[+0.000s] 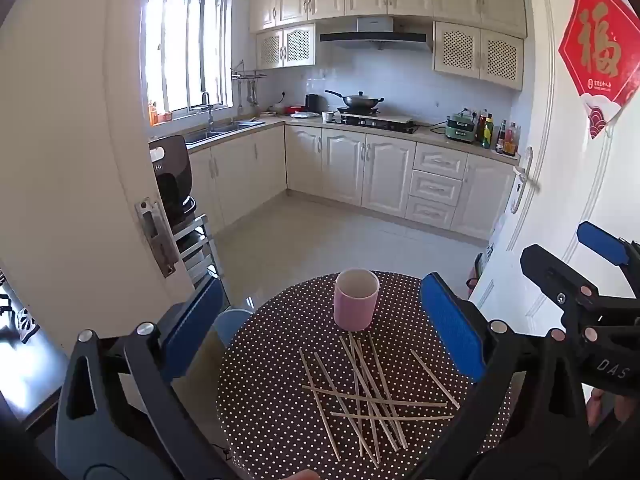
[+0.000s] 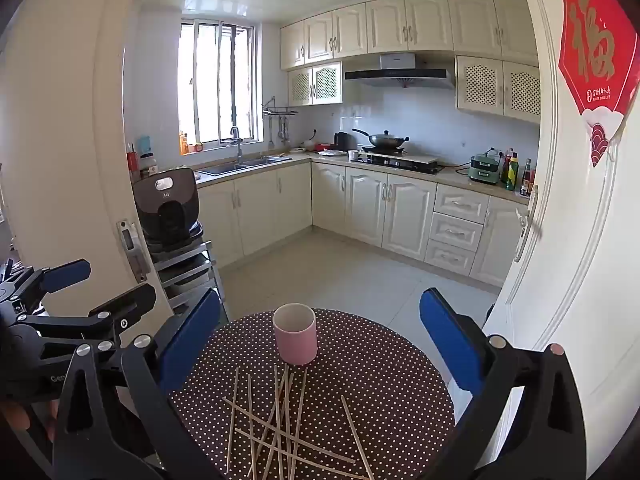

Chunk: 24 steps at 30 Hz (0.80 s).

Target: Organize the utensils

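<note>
Several pale chopsticks [image 1: 368, 396] [image 2: 280, 428] lie crossed in a loose heap on a round table [image 1: 272, 400] [image 2: 384, 380] with a brown polka-dot cloth. Behind them stands a pink cup [image 1: 356, 299] [image 2: 295, 334], upright and empty. My left gripper [image 1: 320, 320] hovers above the near part of the table, open, nothing between its blue pads. To its right my right gripper [image 2: 320, 336] is held at about the same height, also open and empty. Each gripper shows in the other's view: the right gripper [image 1: 568, 256], the left gripper [image 2: 104, 280].
A white door [image 2: 580, 280] with a red paper ornament stands open close on the right of the table. A door frame [image 1: 80, 160] and a rack with an appliance [image 2: 172, 208] are on the left. Tiled kitchen floor [image 1: 320, 240] lies beyond the table.
</note>
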Tool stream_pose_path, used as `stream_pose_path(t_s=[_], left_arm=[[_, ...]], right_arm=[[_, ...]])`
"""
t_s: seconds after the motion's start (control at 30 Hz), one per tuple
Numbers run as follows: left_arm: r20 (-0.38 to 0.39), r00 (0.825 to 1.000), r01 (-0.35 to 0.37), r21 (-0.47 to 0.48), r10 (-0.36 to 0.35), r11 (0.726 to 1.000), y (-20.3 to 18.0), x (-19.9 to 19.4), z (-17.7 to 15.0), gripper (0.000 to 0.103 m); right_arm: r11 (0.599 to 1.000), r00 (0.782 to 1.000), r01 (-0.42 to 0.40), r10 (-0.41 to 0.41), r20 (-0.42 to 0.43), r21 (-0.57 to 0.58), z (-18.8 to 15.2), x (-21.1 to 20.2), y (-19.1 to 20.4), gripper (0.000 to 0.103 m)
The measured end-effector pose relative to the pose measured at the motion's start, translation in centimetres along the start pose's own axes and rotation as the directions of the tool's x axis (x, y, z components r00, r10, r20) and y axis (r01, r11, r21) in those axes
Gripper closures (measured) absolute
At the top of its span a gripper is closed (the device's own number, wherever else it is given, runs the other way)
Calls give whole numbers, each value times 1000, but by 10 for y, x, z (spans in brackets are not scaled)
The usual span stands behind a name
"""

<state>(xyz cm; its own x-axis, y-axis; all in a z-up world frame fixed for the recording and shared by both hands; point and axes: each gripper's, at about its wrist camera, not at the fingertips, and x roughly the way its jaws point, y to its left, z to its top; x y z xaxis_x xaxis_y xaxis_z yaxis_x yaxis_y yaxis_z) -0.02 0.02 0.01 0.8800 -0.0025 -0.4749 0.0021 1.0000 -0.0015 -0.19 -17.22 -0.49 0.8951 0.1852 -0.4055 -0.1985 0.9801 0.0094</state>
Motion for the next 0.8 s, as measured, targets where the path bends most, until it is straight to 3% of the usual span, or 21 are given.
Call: stream_pose_path(t_s=[0.8], left_arm=[[-7,1000,0,1,0,1000,1,-4,2,5]], right_arm=[[1000,1000,-2,2,-6,2,-3,1,1,7]])
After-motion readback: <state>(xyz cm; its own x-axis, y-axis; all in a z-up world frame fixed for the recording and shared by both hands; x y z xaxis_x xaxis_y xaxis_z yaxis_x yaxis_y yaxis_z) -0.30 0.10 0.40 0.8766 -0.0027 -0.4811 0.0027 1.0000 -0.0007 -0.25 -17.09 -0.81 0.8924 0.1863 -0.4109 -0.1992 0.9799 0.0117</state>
